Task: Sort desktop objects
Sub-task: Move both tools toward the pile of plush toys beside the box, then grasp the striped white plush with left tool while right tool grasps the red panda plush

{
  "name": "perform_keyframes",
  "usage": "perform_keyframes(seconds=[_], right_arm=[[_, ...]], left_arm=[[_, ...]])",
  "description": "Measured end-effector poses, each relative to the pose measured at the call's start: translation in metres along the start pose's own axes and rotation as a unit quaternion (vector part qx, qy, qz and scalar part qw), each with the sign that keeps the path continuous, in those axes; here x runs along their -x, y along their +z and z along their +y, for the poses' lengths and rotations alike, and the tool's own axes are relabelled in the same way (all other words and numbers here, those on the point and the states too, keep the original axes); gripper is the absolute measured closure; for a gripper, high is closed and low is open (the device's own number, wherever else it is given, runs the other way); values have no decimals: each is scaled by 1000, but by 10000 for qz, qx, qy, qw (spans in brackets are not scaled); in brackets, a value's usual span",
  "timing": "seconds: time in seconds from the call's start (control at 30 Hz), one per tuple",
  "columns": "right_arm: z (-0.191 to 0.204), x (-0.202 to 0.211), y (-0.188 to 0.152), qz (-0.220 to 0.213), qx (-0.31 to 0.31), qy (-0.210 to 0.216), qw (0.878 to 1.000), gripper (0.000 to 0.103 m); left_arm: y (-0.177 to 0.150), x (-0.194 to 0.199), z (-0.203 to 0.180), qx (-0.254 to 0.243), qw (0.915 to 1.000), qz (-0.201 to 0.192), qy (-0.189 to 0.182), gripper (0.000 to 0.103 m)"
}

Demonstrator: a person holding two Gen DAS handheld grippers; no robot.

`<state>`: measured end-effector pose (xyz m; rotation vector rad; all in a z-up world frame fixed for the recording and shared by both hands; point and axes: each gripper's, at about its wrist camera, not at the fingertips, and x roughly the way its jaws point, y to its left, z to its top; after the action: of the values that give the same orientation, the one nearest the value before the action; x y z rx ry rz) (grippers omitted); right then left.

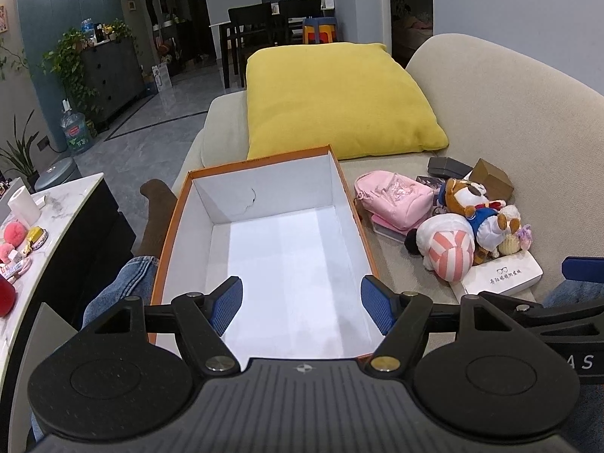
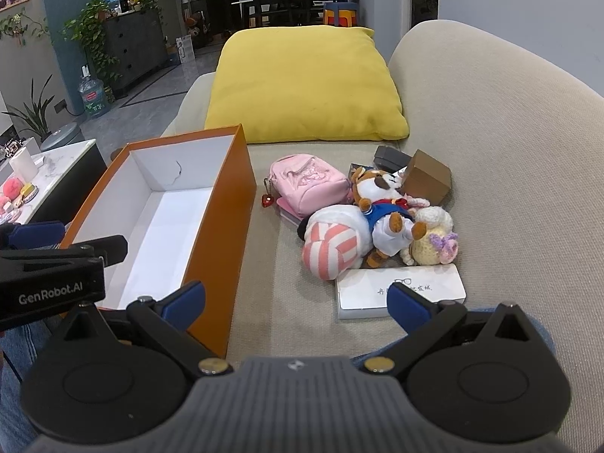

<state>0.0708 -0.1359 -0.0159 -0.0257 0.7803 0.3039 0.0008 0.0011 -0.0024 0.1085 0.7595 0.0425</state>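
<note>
Left gripper [image 1: 301, 304] hovered released over empty orange box [image 1: 264, 226]. Right gripper [image 2: 296, 302] gaped, unloaded, near white glasses case [image 2: 400, 288]. Striped plush [image 2: 332, 249] lay on sofa [image 2: 490, 151] beside box: likely soft, light, compressible; advised grip across body.

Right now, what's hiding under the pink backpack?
Under the pink backpack a flat pink-and-white book or case pokes out at its near edge. The backpack covers the rest, so what it is cannot be told.

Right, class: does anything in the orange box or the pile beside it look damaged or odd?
Yes. The orange box has a dark crack-like mark on its white far inner wall. The plush toys lie heaped, not damaged.
</note>
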Motion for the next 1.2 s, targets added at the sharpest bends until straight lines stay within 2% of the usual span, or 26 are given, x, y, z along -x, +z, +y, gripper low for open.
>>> perform_keyframes(seconds=[0.6, 0.73, 0.8, 0.87, 0.93, 1.03, 1.07, 1.2], right_arm=[[-4, -18, 9, 65, 64, 79, 9999, 1], [-14, -24, 16, 4, 125, 101, 9999, 1], [-21, -28, 23, -10, 216, 27, 9998, 4], [-30, -33, 30, 25, 250, -25, 9997, 17], [-41, -39, 38, 95, 178, -4, 9998, 26], [-57, -50, 47, 236, 50, 55, 9997, 38], [-63, -54, 50, 272, 25, 39, 9996, 44], [-83, -71, 58, 460, -69, -41, 9989, 58]], left_arm=[[14, -20, -9, -128, 9997, 193, 7, 21], [26, -30, -12, -161, 9992, 257, -259, 23], [33, -35, -15, -167, 9985, 312, -429, 30], [40, -43, -18, -207, 9973, 378, -600, 36], [49, -52, -24, -263, 9954, 482, -781, 48], [63, -66, -35, -339, 9916, 605, -1091, 56], [69, -70, -39, -372, 9901, 643, -1189, 57], [84, -91, -58, -390, 9824, 886, -1596, 59]])
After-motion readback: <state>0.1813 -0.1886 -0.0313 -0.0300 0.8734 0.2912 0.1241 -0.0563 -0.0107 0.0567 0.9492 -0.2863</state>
